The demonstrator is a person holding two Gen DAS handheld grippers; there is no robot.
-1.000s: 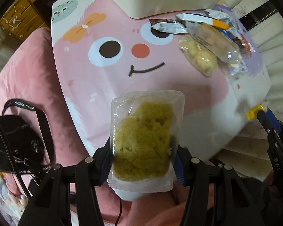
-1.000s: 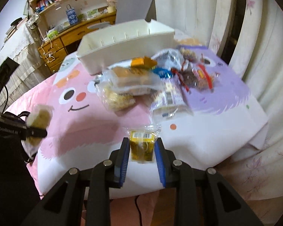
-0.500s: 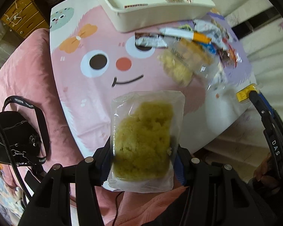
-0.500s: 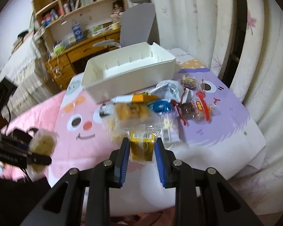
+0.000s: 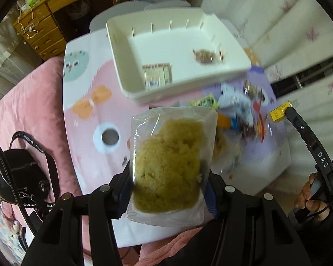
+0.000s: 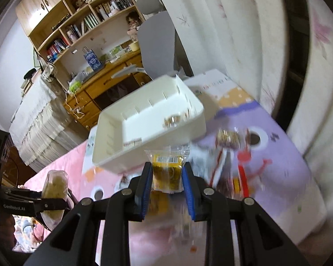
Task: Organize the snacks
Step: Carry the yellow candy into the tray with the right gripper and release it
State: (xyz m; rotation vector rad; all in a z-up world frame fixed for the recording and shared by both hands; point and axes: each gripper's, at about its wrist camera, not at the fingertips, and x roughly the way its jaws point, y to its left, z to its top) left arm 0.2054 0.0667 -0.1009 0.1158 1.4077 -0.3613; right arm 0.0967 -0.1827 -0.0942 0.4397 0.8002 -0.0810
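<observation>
Crumbly snack bag (image 5: 169,168) — clamped upright between left fingers (image 5: 124,190) | yellow packet (image 6: 166,173) — pinched between right fingers (image 6: 142,190)

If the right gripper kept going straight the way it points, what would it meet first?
Probably the near wall of the white bin, straight ahead of the right gripper and its yellow packet; motion blur leaves depth uncertain.

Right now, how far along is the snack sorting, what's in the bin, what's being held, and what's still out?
Early stage. Done: the white bin holds two small packets. In hand: the left tongs grip a clear bag of yellow crumbly snack, and the right tongs grip a small yellow packet, both short of the bin. Left: a pile of mixed wrappers on the cartoon tablecloth.
</observation>
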